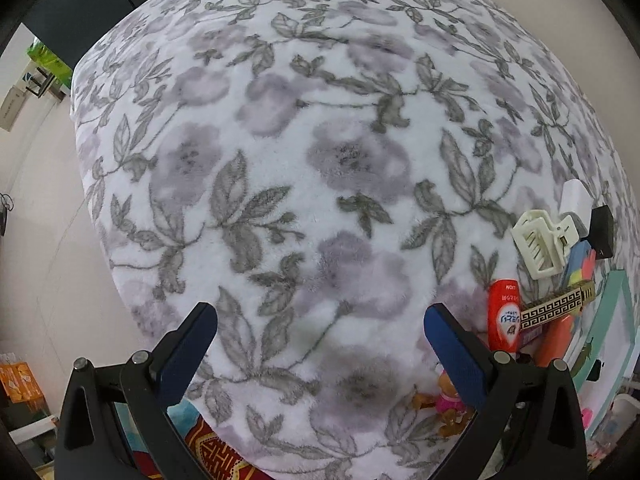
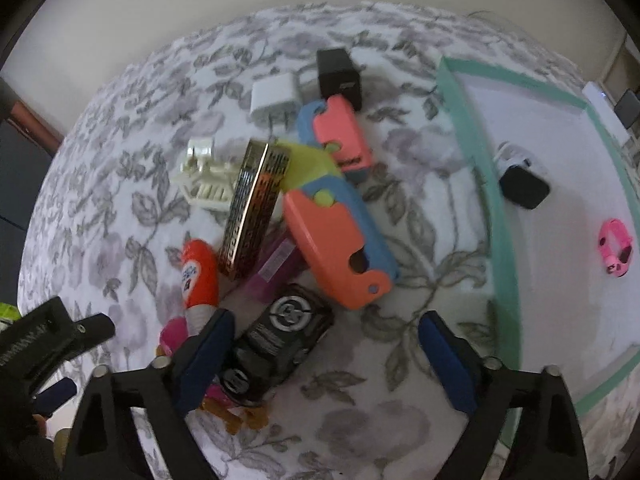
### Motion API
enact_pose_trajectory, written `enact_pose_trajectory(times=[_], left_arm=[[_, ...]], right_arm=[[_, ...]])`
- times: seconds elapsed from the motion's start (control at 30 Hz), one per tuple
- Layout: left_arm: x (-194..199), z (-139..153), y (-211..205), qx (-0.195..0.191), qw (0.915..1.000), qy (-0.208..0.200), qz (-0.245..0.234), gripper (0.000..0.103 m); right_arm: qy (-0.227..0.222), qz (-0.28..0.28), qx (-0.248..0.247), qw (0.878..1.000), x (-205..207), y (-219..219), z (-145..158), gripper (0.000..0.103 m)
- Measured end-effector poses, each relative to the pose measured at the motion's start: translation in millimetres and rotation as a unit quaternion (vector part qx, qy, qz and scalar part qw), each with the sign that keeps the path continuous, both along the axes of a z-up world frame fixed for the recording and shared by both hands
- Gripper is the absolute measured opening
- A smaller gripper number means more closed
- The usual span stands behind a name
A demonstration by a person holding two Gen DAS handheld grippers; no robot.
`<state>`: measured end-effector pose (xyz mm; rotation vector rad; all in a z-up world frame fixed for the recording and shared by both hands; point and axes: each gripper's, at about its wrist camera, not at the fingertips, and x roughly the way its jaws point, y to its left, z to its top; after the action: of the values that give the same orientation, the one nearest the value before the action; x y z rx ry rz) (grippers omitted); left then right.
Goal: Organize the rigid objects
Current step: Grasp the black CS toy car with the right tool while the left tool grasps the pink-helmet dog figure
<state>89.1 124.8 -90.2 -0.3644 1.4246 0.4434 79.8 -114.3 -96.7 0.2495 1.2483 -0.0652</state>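
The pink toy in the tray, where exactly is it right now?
In the right wrist view, the pink toy lies at the far right inside the green-rimmed tray, near its right rim, below and right of the black item.

grey floral blanket (image 1: pixel 280 140), teal-rimmed tray (image 2: pixel 476 160)

On the floral blanket (image 2: pixel 132 168) in the right wrist view:
- 2 coral-and-blue plastic cases (image 2: pixel 338 254), (image 2: pixel 340 136)
- 1 white charger (image 2: pixel 274 100)
- 1 black cube charger (image 2: pixel 340 74)
- 1 cream hair claw (image 2: pixel 204 178)
- 1 gold-patterned box (image 2: pixel 252 208)
- 1 red tube (image 2: pixel 198 276)
- 1 black toy car (image 2: pixel 276 340)

Inside the green-edged tray (image 2: pixel 500 216), right of frame:
- 1 black-and-white item (image 2: pixel 522 184)
- 1 pink toy (image 2: pixel 614 248)
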Motion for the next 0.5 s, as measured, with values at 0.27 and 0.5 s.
enact_pose_trajectory(times=[0.27, 0.5], left_arm=[[3, 3, -14, -0.024, 0.9992, -0.004, -0.032, 0.103], [4, 1, -37, -0.049, 0.9966, 0.000, -0.066, 0.103]], right_arm=[[0.015, 0.008, 0.020, 1.000, -9, -8, -5, 0.075], [0.021, 0.025, 0.046, 0.998, -22, -11, -5, 0.064]])
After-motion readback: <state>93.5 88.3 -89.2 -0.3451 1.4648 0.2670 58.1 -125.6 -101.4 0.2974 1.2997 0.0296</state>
